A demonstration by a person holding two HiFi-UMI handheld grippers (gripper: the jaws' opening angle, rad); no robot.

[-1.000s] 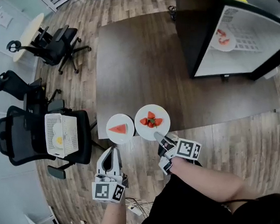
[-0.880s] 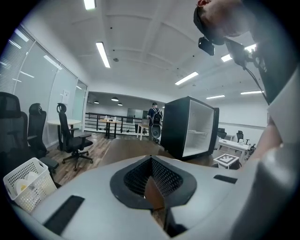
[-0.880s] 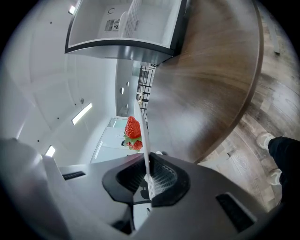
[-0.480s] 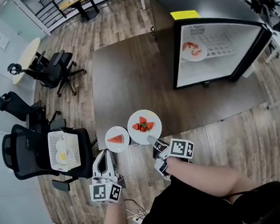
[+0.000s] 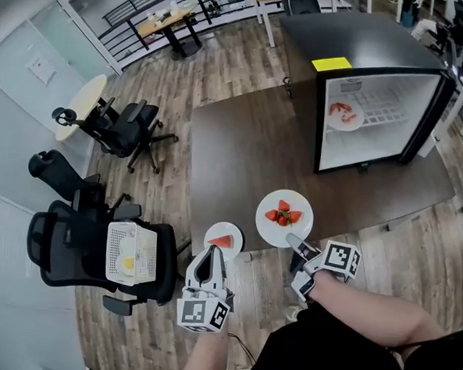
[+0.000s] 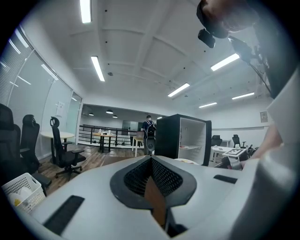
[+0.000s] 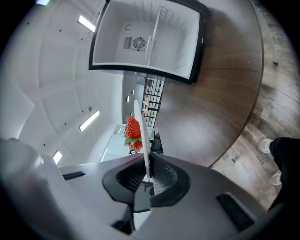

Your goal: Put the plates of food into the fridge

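My right gripper [image 5: 291, 239] is shut on the near rim of a white plate of strawberries [image 5: 284, 218] and holds it over the front of the dark table [image 5: 249, 150]. In the right gripper view that plate [image 7: 141, 136] runs edge-on out of the jaws [image 7: 147, 176], with the berries [image 7: 132, 131] on it. A smaller plate with a watermelon slice [image 5: 223, 239] lies at the table's front edge. Just behind it my left gripper [image 5: 212, 252] has its tips together and holds nothing [image 6: 151, 160]. The black fridge [image 5: 371, 79] stands open at the table's far right, and a plate of food [image 5: 345, 114] sits on its shelf.
A black chair carries a white basket [image 5: 131, 254] left of my left gripper. More office chairs [image 5: 125, 127] and a round table [image 5: 84, 97] stand further left on the wooden floor. The fridge door [image 5: 423, 122] swings out to the right.
Both grippers have risen. The strawberry plate has come up with the right one, while the watermelon plate stayed on the table. The view has tilted up and shows more of the fridge and room.
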